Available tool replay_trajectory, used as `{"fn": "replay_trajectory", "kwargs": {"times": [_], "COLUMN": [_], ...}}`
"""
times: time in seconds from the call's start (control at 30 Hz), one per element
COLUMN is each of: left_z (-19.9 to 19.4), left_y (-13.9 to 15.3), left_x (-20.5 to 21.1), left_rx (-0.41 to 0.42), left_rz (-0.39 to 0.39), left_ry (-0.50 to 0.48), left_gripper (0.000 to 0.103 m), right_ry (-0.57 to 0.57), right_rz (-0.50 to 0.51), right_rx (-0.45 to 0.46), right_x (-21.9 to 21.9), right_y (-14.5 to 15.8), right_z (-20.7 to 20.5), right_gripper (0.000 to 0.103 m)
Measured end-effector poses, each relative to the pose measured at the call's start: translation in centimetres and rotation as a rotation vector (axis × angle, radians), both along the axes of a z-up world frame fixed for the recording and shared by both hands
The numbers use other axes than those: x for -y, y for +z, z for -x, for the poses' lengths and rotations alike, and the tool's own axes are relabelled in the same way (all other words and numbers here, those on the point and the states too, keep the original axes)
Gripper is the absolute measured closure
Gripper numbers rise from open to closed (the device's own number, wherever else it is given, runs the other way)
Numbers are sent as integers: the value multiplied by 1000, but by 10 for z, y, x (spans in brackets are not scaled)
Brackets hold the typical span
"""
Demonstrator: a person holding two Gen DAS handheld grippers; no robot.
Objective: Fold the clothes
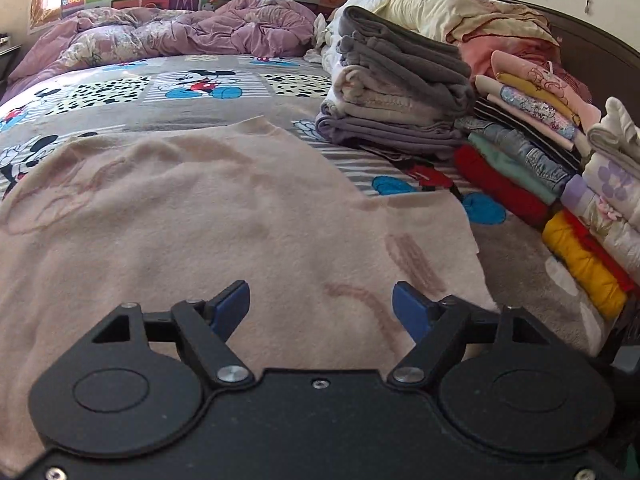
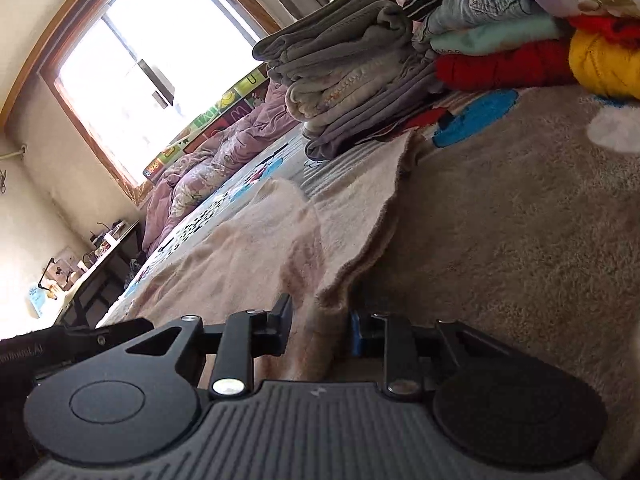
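A pale pink fleece garment [image 1: 208, 216] lies spread flat on the bed, with faint reddish line drawings on it. My left gripper [image 1: 321, 308] hovers over its near part, jaws wide open and empty, blue pads [image 1: 408, 308] showing. In the right wrist view the camera is rolled sideways. My right gripper [image 2: 322, 320] has its fingers on either side of the garment's edge [image 2: 332, 280], the fabric pinched between them near the bed surface.
Stacks of folded clothes [image 1: 400, 92] stand at the right on the bed, with a further row [image 1: 560, 168] of red, yellow, denim and floral items. A rumpled purple duvet [image 1: 180, 32] lies at the far end. The cartoon bedsheet [image 1: 200, 84] lies between.
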State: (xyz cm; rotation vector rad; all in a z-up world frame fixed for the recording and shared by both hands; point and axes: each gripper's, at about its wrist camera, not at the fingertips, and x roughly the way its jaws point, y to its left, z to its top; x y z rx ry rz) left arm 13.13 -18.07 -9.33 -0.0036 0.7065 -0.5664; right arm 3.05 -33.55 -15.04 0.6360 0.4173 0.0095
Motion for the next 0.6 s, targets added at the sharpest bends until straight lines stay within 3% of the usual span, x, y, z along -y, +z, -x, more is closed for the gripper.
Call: {"fn": "replay_trajectory", "kwargs": {"times": [0.1, 0.17, 0.33, 0.47, 0.6], "left_z": [-9, -12, 0, 15, 26], "left_y": [12, 15, 12, -10, -40], "left_x": [25, 46, 112, 165, 198], "left_rx": [-51, -81, -44, 6, 82], "left_rz": [-10, -51, -255, -508, -766], "left_ry": [-108, -186, -379, -529, -619], "left_gripper": [24, 24, 24, 24, 37], "right_ry": [51, 61, 84, 91, 113], "right_rz": [147, 205, 239, 244, 279], "right_rx": [28, 21, -4, 0, 15], "right_x": [-27, -39, -53, -61, -71], "right_y": [9, 11, 8, 5, 6], "right_z": [2, 3, 7, 13, 19], "right_gripper": [69, 55, 54, 53, 53]}}
